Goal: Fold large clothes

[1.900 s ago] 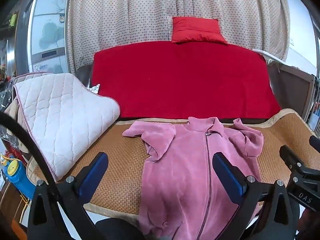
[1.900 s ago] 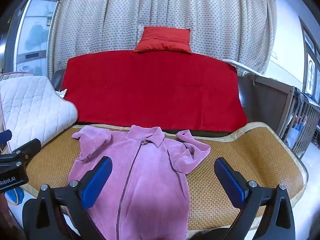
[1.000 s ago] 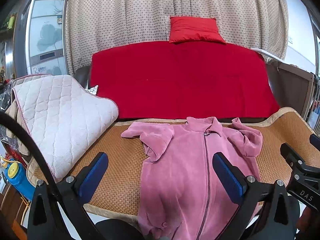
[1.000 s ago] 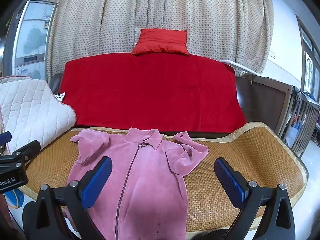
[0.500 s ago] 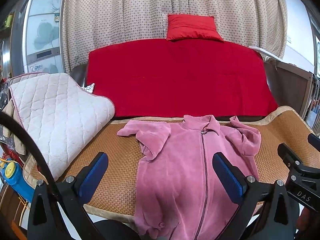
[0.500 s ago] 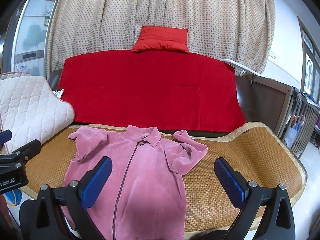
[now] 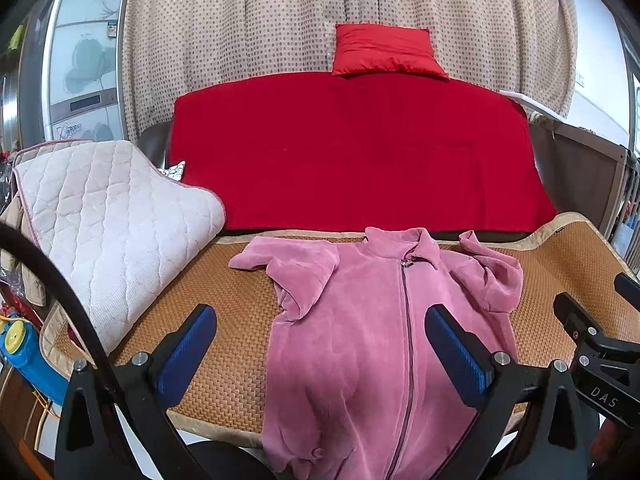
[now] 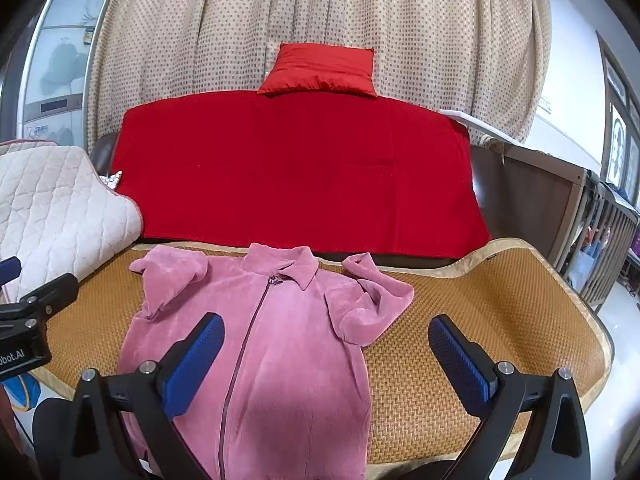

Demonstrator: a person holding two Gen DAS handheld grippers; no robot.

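a pink zip-up jacket [image 7: 372,332] [image 8: 272,340] is lying front-up on the woven mat [image 7: 224,320] [image 8: 480,320], collar pointing toward the red blanket [image 7: 352,152] [image 8: 296,172] behind it, both sleeves bunched up by the shoulders and its hem hanging over the mat's near edge. the left tongs [image 7: 320,348] are hovering above the jacket's lower half with jaws wide apart, gripping nothing. the right tongs [image 8: 326,356] are likewise hanging spread open and empty over the jacket's right side, while a quilted white pad [image 7: 104,224] [image 8: 52,208] is resting on the mat left of the jacket.
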